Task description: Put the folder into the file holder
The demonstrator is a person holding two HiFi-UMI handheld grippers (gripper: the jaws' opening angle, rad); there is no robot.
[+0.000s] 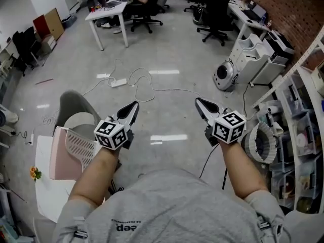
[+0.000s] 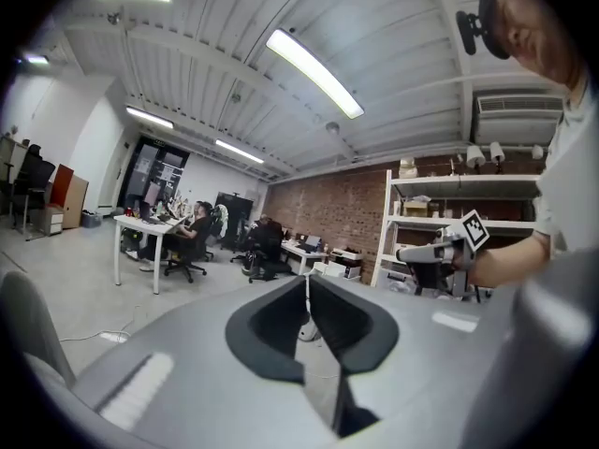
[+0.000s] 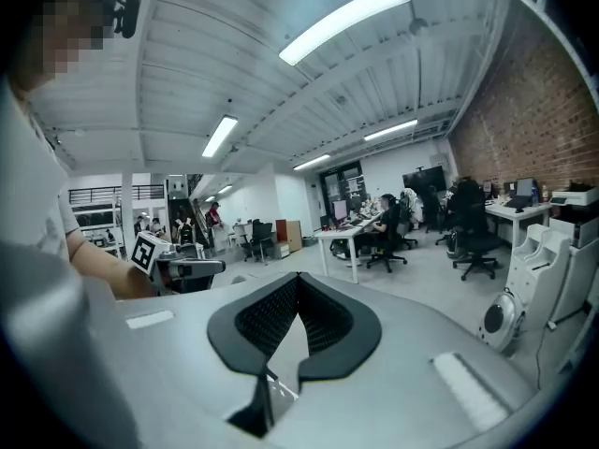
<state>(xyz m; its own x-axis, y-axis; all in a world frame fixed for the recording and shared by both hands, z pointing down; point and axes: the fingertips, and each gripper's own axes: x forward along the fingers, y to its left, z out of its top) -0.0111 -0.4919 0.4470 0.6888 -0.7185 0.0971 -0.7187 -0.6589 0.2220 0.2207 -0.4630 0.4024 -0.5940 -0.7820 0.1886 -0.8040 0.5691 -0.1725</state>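
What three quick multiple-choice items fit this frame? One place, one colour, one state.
1. Where is the pink mesh file holder in the head view?
A. on a brown sofa
B. lower left, on the white table
C. on a wheeled cart

2. What colour is the power strip on the grey floor?
A. white
B. black
C. orange

3. How do the left gripper and the right gripper stand?
A. both wide open
B. left clamped on a folder
C. both shut, empty

Key: B, it sits at the picture's lower left on the table; A, it reads white against the floor; C, each gripper view shows the jaw tips meeting with nothing between.
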